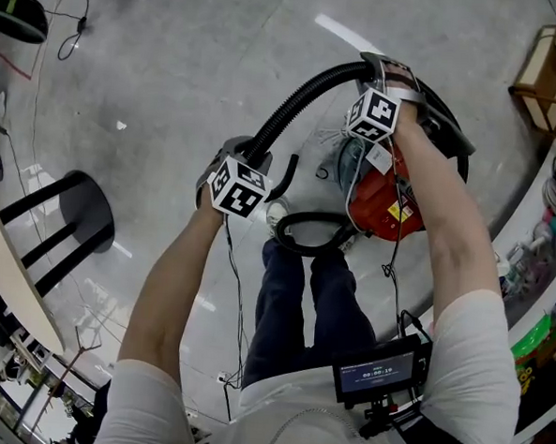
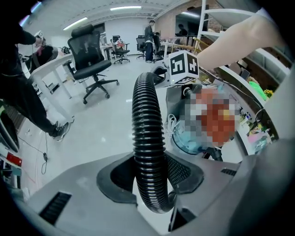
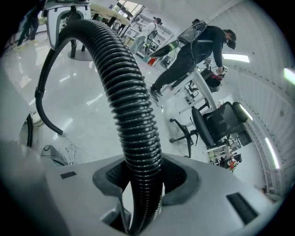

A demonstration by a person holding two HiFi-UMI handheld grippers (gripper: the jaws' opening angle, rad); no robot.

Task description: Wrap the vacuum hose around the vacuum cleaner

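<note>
Vacuum hose (image 1: 295, 100), black and ribbed, arcs over the floor (image 1: 175, 60) just beside the red vacuum cleaner (image 1: 382, 204), which sits toward the floor's right side, by the shelving. The span is held at two spots, probably so it can be steered as a loop round the cleaner body. Left gripper (image 1: 236, 165) has its jaws part-closed and clamped on the hose's lower stretch (image 2: 147, 138), which runs up between the pads (image 2: 182, 170). Right gripper (image 1: 382, 82) clamps the far end of the arc (image 3: 129, 115) above the cleaner, the same way. A black loop (image 1: 305, 232) lies at the cleaner's base; can't tell if it's the hose.
</note>
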